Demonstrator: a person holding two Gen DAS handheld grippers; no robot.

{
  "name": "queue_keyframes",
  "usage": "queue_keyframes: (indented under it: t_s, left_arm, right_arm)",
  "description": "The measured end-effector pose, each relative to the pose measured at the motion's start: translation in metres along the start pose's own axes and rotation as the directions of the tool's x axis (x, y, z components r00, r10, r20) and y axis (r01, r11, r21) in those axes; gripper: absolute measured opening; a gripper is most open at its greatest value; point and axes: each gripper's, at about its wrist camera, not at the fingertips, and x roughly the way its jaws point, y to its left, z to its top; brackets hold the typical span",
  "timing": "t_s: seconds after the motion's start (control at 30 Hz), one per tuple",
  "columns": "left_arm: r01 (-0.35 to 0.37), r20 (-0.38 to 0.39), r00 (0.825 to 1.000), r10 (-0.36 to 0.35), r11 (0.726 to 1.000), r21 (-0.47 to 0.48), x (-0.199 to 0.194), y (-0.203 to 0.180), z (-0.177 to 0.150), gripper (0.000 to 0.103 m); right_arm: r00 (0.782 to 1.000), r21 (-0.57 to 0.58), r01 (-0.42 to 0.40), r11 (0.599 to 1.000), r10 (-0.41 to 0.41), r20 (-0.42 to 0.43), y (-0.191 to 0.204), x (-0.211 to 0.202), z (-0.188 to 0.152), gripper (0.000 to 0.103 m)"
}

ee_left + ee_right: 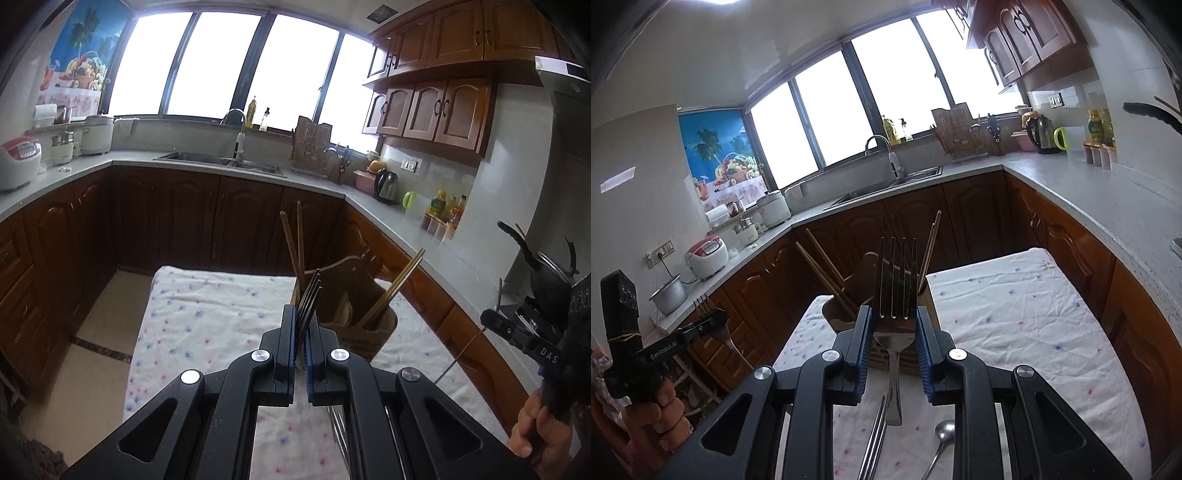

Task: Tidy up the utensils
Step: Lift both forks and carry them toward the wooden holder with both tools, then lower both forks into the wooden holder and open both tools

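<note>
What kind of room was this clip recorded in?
A home kitchen, most likely. A double sink with a tap sits under the window, wooden cabinets line the walls, and a rice cooker and an electric kettle stand on the counter.

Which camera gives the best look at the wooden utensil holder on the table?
The left wrist view: the wooden holder shows its rim, chopsticks and side, only partly behind the held fork. In the right wrist view the other fork and gripper fingers cover most of it.
</note>
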Motion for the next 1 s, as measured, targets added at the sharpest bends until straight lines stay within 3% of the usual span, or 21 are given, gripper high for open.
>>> queue_keyframes:
  t_s: [1.0]
  left_arm:
    - [0.003,0.128,0.992,0.000,1.000,-0.021,0.070,0.021,0.038,0.002]
  right_arm:
    - [0.999,-0.010,-0.006,1.000,0.007,0.048,-0.006,0.058,0.045,0.023]
